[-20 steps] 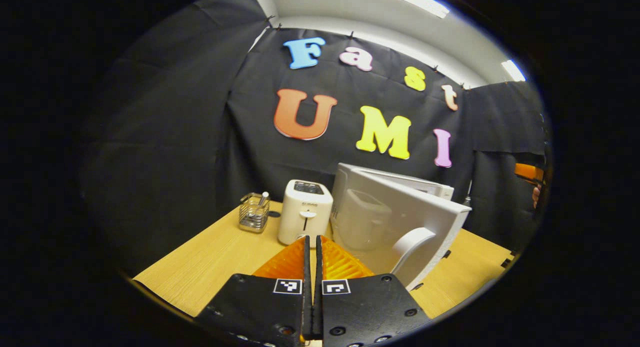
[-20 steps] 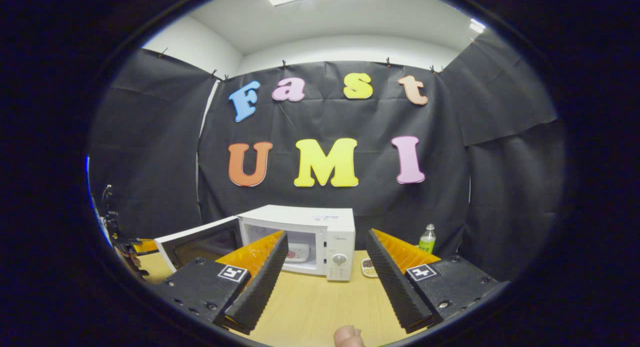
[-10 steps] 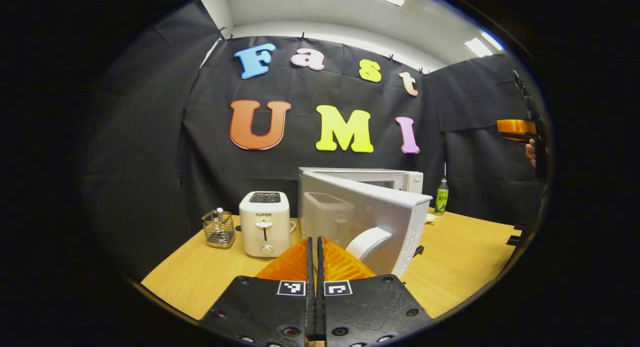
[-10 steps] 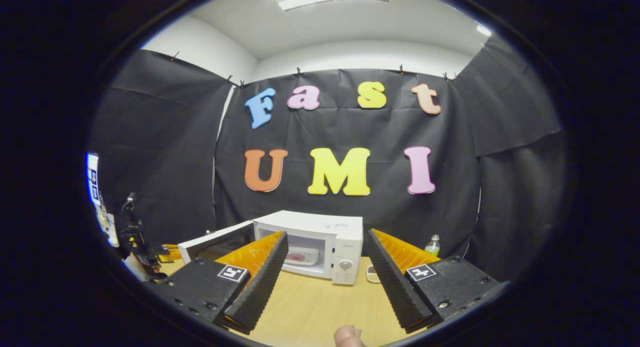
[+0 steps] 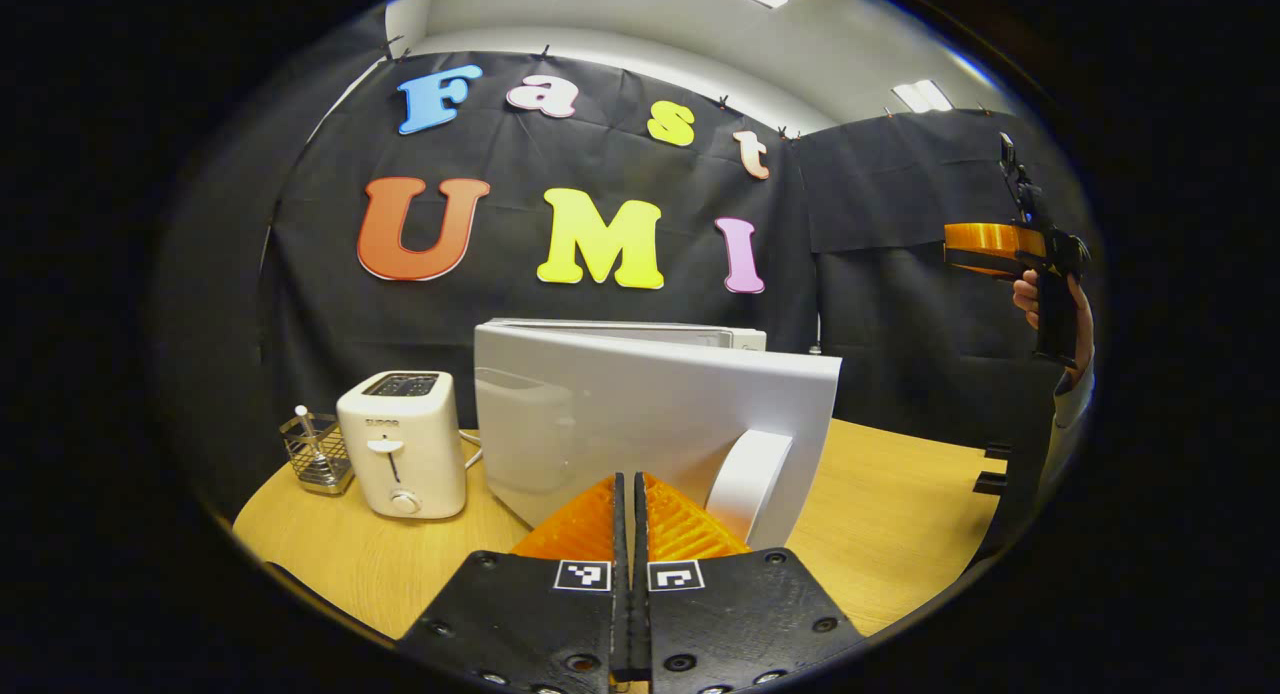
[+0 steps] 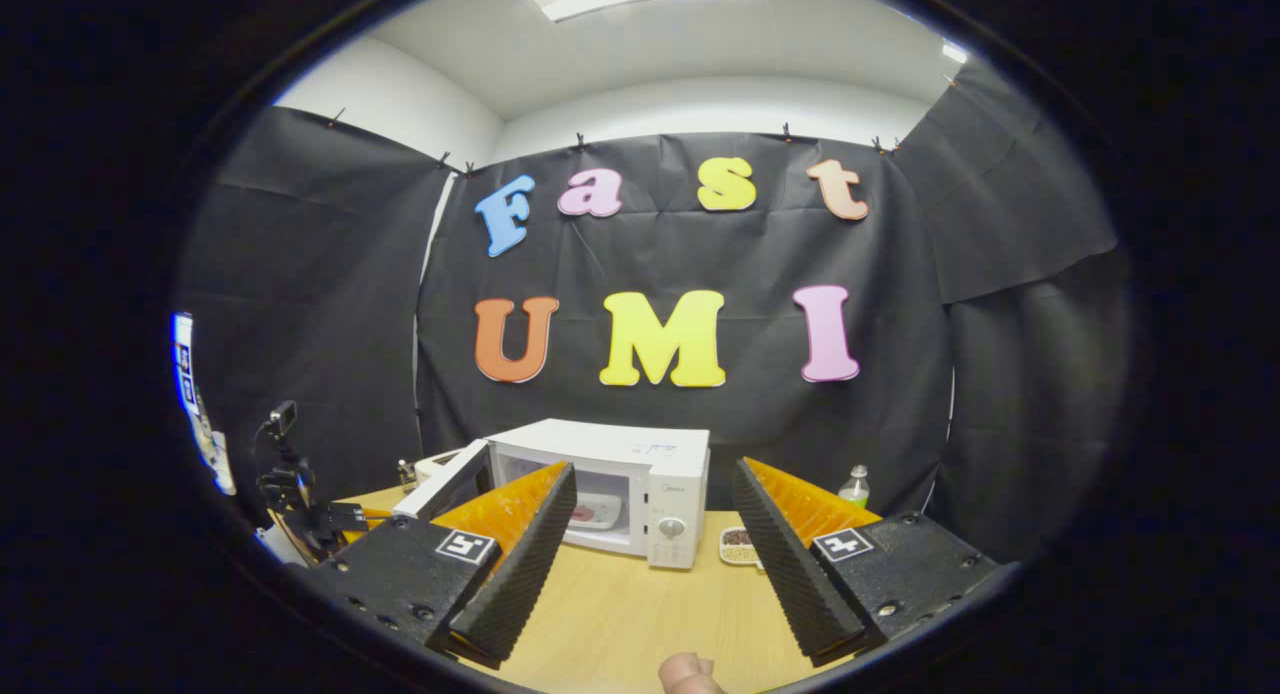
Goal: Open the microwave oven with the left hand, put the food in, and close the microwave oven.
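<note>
The white microwave (image 6: 655,454) stands at the back of the table with its door (image 6: 440,479) swung partway out on the left. A plate of food (image 6: 595,514) lies inside the cavity. In the left gripper view the door's outer face (image 5: 640,404) and curved handle (image 5: 745,484) stand right in front of my left gripper (image 5: 630,484), which is shut with nothing between its fingers. My right gripper (image 6: 652,469) is open and hangs in front of the oven, well back from it. It also shows raised in a hand at the right, as the right gripper (image 5: 990,246).
A white toaster (image 5: 405,444) and a wire utensil basket (image 5: 315,454) stand left of the microwave. A green bottle (image 6: 853,486) and a small dish (image 6: 740,544) sit to its right. The wooden table (image 6: 620,614) lies bare in front.
The door has swung inward toward the oven, showing narrower in the right gripper view. My left gripper has moved round with the door's outer face. The right gripper stays open.
</note>
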Demonstrator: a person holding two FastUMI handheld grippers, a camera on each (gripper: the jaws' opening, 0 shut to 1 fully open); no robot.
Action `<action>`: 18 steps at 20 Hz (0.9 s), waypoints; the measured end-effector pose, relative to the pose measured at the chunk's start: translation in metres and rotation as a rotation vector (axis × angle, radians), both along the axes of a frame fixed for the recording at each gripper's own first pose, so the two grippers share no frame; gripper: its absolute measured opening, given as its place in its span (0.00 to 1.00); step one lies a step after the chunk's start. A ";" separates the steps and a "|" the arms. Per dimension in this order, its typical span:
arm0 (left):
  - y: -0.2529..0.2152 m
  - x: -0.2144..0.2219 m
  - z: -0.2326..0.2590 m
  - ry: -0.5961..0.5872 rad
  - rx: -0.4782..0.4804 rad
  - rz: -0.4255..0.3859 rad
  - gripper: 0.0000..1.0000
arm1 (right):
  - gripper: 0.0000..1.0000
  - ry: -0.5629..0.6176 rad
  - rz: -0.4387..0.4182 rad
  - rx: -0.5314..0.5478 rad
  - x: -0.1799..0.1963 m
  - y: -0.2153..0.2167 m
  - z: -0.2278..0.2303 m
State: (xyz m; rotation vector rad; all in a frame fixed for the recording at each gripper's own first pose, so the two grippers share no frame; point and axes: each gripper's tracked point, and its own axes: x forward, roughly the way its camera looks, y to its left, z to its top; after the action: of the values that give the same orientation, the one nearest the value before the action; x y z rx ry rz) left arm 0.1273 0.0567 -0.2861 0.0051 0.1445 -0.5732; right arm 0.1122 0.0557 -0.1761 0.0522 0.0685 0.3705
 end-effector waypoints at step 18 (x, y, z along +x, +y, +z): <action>-0.143 0.105 -0.005 0.024 -0.024 -0.011 0.00 | 1.00 0.079 -0.125 0.127 0.055 -0.064 -0.046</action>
State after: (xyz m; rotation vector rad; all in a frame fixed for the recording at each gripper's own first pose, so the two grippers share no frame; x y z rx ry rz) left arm 0.2323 -0.0865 -0.2914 -0.0238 0.1609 -0.5865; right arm 0.1670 -0.0080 -0.2218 0.1954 0.1193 0.2476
